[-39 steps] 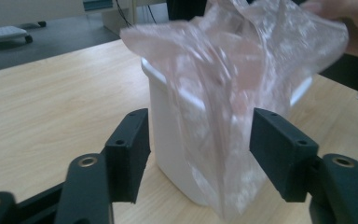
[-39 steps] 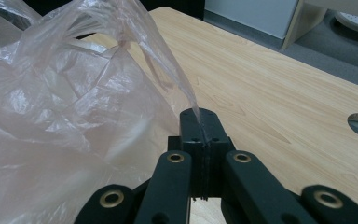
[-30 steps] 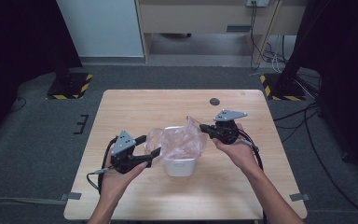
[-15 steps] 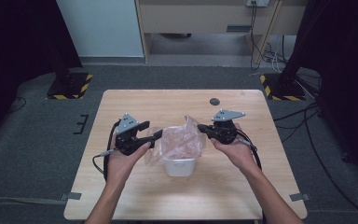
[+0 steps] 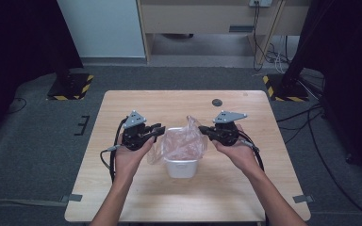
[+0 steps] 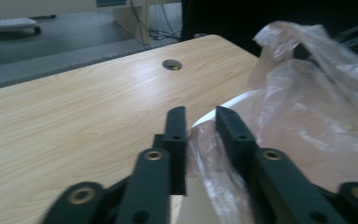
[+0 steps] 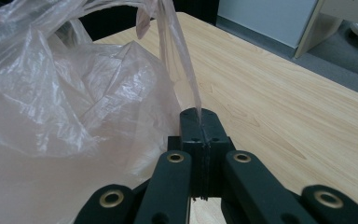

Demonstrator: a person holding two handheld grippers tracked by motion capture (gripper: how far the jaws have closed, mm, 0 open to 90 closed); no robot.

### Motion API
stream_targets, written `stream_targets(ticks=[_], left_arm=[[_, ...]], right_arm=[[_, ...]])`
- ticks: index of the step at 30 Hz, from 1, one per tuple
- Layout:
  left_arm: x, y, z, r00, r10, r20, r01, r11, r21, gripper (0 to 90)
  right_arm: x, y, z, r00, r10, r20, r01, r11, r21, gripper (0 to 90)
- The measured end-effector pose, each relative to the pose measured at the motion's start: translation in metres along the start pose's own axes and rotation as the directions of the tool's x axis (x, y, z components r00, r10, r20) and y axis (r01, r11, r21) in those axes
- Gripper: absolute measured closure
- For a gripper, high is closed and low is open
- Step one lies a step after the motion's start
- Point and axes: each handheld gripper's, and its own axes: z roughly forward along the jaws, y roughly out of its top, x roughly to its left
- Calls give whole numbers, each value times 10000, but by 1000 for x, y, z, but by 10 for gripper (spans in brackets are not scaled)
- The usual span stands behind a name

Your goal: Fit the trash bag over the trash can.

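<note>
Plastic bag [image 5: 181, 141] pinched by right gripper [image 5: 203, 130]; left gripper [image 5: 158, 131] spread, wooden table [image 5: 245, 188].

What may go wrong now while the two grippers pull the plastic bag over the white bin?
1. The right gripper is shut on only a thin strip of the bag; the film may tear or slip out.
2. The left gripper is open, with bag film between its jaws, so it may close on too little.
3. The bin looks light; an uneven pull may tip it.

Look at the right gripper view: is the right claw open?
No, the right claw is shut, its jaws pressed together on a strip of the bag.
</note>
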Motion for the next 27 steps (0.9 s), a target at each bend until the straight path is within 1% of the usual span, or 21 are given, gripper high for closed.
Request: stream_targets(ticks=[1,2,3,5,6,7,11,12,13,17,18,19,20,24,27], left_arm=[[0,-1,1,9999,55,-124,-54,10000,72,853],[0,-2,1,9996,8,-284,-6,10000,59,870],[1,-2,1,9994,-82,-349,83,10000,27,881],[3,-2,1,9979,-176,-626,176,9998,-7,888],[3,-2,1,9979,-176,-626,176,9998,-7,890],[4,-2,2,9958,-312,-856,309,9995,-51,892],[6,-3,7,9924,-357,-1178,360,9994,7,894],[6,-3,7,9924,-357,-1178,360,9994,7,895],[7,-5,10,9917,-360,-1237,383,9991,159,895],[8,-10,17,9915,-527,-1192,574,9977,356,896],[8,-10,17,9915,-527,-1192,574,9977,356,896],[7,-12,20,9919,-436,-1194,505,9972,549,896],[7,-13,21,9917,-419,-1212,497,9968,620,896],[7,-16,26,9915,-523,-1192,620,9949,795,896],[7,-20,28,9920,-474,-1171,587,9937,951,896]], right_arm=[[0,0,-1,10000,-18,22,18,10000,-31,900],[-1,0,-2,10000,-21,26,21,10000,-40,900],[-1,-1,-2,10000,-3,13,3,10000,-65,900],[-2,-2,-2,10000,-18,48,18,10000,-18,900],[-3,-3,-2,10000,-9,74,9,10000,-2,900],[-3,-3,-2,10000,37,85,-37,10000,-2,900],[-6,-8,1,9999,93,126,-94,9999,98,900],[-6,-8,1,9999,93,126,-94,9999,98,900],[-7,-11,2,9999,89,129,-91,9998,151,900],[-7,-17,4,9999,82,129,-86,9995,295,900],[-7,-17,4,9999,82,129,-86,9995,295,900],[-7,-18,4,9999,74,108,-77,9994,329,900],[-7,-21,5,9999,62,100,-66,9992,398,900],[-7,-27,8,9999,92,99,-97,9986,522,900],[-7,-32,11,9999,91,80,-96,9978,663,900]])
